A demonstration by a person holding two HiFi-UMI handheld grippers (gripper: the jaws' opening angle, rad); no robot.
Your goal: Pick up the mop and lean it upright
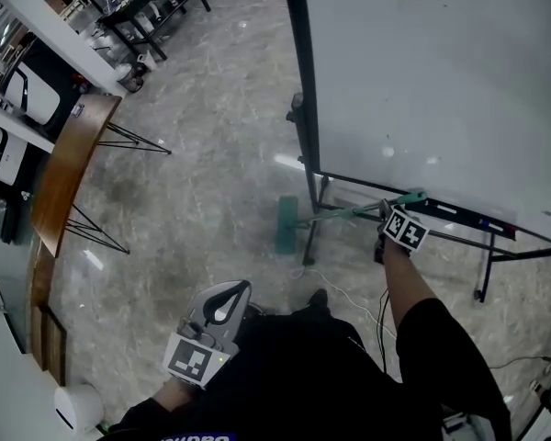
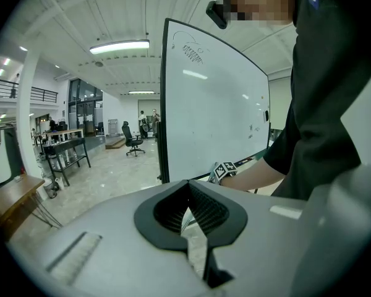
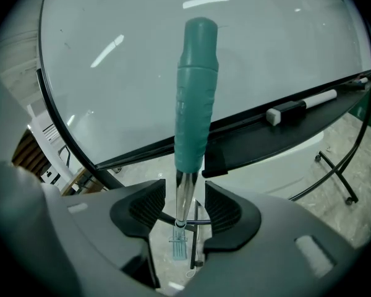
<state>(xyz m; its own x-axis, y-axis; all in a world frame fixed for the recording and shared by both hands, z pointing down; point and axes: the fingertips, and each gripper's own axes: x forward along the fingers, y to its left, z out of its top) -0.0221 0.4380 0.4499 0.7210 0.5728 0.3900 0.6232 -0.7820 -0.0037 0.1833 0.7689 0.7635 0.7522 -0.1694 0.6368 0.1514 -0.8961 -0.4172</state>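
The mop stands tilted, its green head on the floor and its teal grip resting against the whiteboard's tray. In the right gripper view the metal shaft runs up between the jaws to the teal grip, with the mop head far below. My right gripper is open: a gap shows on each side of the shaft and the pads do not press on it. My left gripper hangs low by the person's body, shut and empty.
The whiteboard's stand has legs and castors on the floor. A marker and eraser lie on its tray. White cables trail near the person's feet. A wooden table on wire legs stands at the left, with desks beyond it.
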